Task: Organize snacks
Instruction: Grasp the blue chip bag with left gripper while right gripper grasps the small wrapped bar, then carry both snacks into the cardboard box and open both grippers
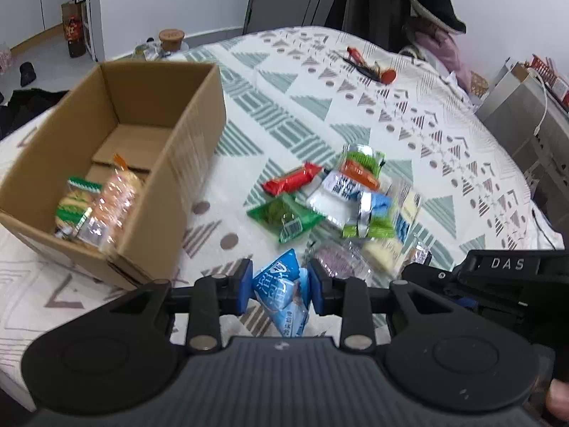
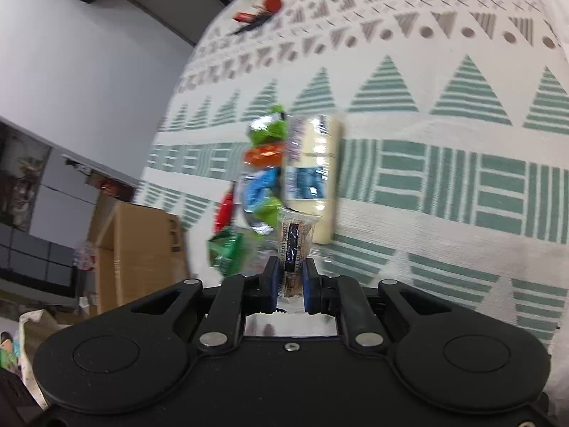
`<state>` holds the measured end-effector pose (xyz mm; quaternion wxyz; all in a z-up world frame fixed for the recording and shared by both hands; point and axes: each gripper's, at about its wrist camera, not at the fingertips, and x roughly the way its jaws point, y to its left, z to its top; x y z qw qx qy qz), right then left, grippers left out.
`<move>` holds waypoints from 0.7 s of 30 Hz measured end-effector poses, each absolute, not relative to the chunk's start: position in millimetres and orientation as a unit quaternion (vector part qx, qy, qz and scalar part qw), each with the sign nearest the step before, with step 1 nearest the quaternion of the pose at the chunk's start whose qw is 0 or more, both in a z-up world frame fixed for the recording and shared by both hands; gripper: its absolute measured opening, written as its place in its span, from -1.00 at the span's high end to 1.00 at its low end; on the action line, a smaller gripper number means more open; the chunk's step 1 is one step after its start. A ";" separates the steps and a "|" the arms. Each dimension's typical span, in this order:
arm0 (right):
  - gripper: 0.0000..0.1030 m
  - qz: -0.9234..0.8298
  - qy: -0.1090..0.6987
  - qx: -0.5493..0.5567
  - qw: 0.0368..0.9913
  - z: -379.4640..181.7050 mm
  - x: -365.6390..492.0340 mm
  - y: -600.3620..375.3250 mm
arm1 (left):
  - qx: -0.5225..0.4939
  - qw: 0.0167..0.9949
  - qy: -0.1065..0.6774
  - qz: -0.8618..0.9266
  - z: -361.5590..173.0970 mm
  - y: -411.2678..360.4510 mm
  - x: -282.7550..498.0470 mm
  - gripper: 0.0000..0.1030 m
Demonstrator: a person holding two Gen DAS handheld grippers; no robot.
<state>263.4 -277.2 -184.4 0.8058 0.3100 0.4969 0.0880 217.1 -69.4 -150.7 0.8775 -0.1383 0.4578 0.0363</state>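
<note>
My left gripper [image 1: 281, 284] is shut on a light blue snack packet [image 1: 281, 293] and holds it above the bedspread, right of an open cardboard box [image 1: 199, 117]. The box holds a green-striped packet [image 1: 73, 206] and an orange cracker packet [image 1: 115, 203]. A pile of snack packets [image 1: 341, 195] lies on the bedspread ahead. My right gripper [image 2: 288, 279] is shut on a small clear packet with brown print [image 2: 295, 242]. The pile [image 2: 265, 163] and the box [image 2: 142, 249] also show in the right wrist view. The right gripper's body [image 1: 505, 277] shows at the right of the left wrist view.
A patterned bedspread [image 1: 320, 82] covers the surface. A red and black object [image 1: 370, 66] lies far back on it. A jar [image 1: 170, 39] and a bottle [image 1: 73, 32] stand beyond the bed's left edge. Dark coats [image 1: 391, 0] hang behind.
</note>
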 end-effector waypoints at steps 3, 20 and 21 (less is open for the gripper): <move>0.75 0.110 0.480 0.315 0.812 -175.4 261.1 -272.8 | -0.140 0.884 0.445 0.039 -137.2 -65.2 213.9 0.38; 0.75 0.216 0.409 0.292 0.837 -140.1 256.2 -223.6 | -0.150 0.904 0.394 0.075 -85.4 -17.5 200.4 0.38; 0.75 0.220 0.407 0.291 0.837 -139.4 256.1 -220.3 | -0.151 0.904 0.392 0.078 -83.8 -13.9 199.7 0.38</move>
